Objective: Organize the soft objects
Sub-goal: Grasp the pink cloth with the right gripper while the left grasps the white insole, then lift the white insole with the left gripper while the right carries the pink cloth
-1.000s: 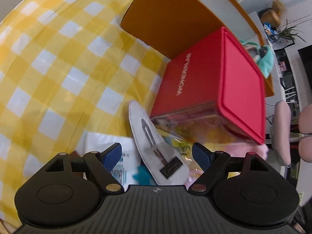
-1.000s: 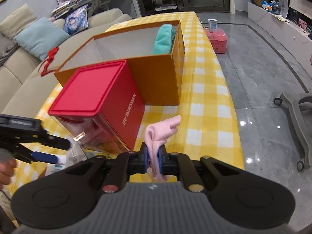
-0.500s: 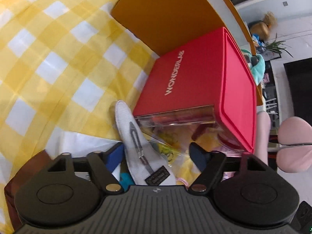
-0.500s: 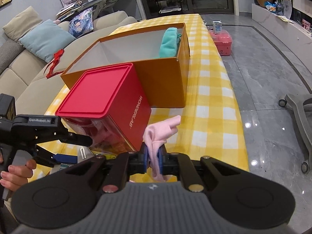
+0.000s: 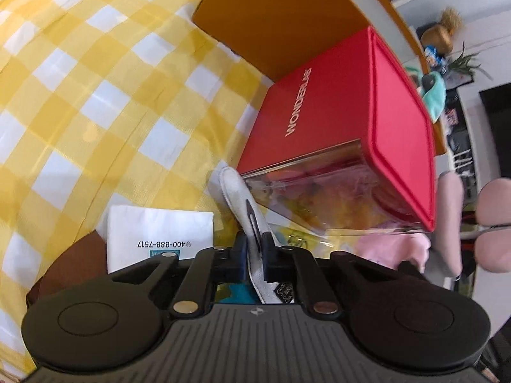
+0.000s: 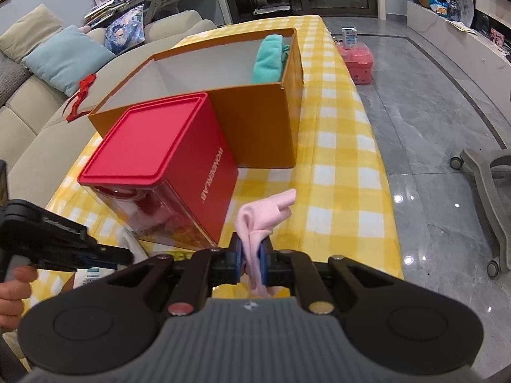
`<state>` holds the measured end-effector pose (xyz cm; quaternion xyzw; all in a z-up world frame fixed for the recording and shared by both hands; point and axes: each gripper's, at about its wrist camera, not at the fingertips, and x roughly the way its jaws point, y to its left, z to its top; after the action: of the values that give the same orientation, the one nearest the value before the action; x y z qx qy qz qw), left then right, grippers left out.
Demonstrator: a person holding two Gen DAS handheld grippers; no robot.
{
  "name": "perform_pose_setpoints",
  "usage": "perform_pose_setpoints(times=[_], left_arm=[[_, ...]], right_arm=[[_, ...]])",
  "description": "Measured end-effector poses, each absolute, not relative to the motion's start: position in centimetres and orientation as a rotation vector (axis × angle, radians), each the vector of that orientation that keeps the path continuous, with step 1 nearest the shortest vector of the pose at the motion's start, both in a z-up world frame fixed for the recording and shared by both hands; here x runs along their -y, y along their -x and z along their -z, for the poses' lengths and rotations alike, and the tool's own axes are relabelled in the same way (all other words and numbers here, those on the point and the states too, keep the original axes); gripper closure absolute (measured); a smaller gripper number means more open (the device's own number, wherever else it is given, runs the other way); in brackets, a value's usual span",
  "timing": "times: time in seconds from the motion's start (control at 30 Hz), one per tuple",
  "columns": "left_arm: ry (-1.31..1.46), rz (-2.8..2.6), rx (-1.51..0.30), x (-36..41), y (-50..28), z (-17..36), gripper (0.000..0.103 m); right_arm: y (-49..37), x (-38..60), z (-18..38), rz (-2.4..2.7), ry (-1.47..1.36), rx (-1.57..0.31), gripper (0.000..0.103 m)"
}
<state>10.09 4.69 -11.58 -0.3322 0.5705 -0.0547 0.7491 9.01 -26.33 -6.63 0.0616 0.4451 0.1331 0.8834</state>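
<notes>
While the left tool (image 5: 254,252) closes on a white sock (image 5: 238,188), only the right view shows the right tool (image 6: 250,263) clamping pink cloth (image 6: 260,215).

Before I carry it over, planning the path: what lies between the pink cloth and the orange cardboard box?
Only bare yellow-checked tablecloth, seen in the right wrist view.

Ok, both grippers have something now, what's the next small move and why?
Probably lift the left gripper, whose jaws are closing on the white sock; its far end lies against the red-lidded container. The right gripper already holds the pink sock.
</notes>
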Motion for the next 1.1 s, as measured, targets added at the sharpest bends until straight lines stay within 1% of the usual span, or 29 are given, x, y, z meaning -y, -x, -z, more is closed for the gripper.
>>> perform_pose_setpoints(times=[0.13, 0.27, 0.33, 0.4, 0.47, 0.57, 0.77, 0.8, 0.83, 0.87, 0.93, 1.0, 1.03, 1.07, 1.1], left_arm=[[0.811, 0.145, -1.192, -5.8, -9.0, 10.2, 0.098], [0.793, 0.139, -1.090, -6.9, -7.1, 7.2, 0.098], [0.713, 0.117, -1.027, -7.0, -6.3, 5.4, 0.098], [0.554, 0.057, -0.993, -6.9, -6.8, 5.3, 0.098], [0.475, -0.064, -1.049, -6.8, -8.0, 6.0, 0.097], [0.574, -0.014, -1.111, -8.1, -8.9, 7.1, 0.097], [0.794, 0.037, -1.178, -9.5, -10.6, 11.1, 0.089], [0.835, 0.066, -1.177, -9.3, -10.8, 11.7, 0.077], [0.856, 0.100, -1.168, -9.2, -11.1, 12.1, 0.058], [0.848, 0.142, -1.163, -8.9, -11.5, 12.3, 0.055], [0.774, 0.127, -1.216, -8.2, -12.3, 13.1, 0.055], [0.776, 0.118, -1.209, -8.1, -12.2, 13.5, 0.060], [0.795, 0.114, -1.208, -8.2, -12.1, 13.6, 0.064], [0.822, 0.116, -1.205, -8.3, -12.0, 13.8, 0.070], [0.825, 0.106, -1.203, -8.4, -11.8, 13.9, 0.085]], right_arm=[[-9.0, 26.4, 6.6, -0.271, -0.125, -0.921, 0.095], [-8.7, 26.1, 6.3, -0.300, -0.115, -0.897, 0.094], [-8.6, 25.9, 6.1, -0.316, -0.108, -0.889, 0.094], [-8.6, 25.9, 6.1, -0.319, -0.102, -0.888, 0.094], [-8.7, 25.8, 6.1, -0.319, -0.101, -0.894, 0.094], [-8.7, 25.8, 6.2, -0.317, -0.098, -0.899, 0.094], [-8.8, 25.9, 6.2, -0.310, -0.105, -0.902, 0.094], [-8.8, 25.9, 6.2, -0.310, -0.106, -0.903, 0.094], [-8.8, 26.0, 6.2, -0.310, -0.108, -0.904, 0.094], [-8.8, 26.0, 6.2, -0.310, -0.108, -0.906, 0.094], [-8.8, 26.0, 6.2, -0.303, -0.109, -0.909, 0.094], [-8.9, 26.2, 6.3, -0.292, -0.113, -0.910, 0.094], [-8.9, 26.3, 6.3, -0.287, -0.117, -0.911, 0.094], [-8.9, 26.3, 6.3, -0.285, -0.119, -0.912, 0.094], [-8.9, 26.4, 6.3, -0.283, -0.121, -0.912, 0.094]])
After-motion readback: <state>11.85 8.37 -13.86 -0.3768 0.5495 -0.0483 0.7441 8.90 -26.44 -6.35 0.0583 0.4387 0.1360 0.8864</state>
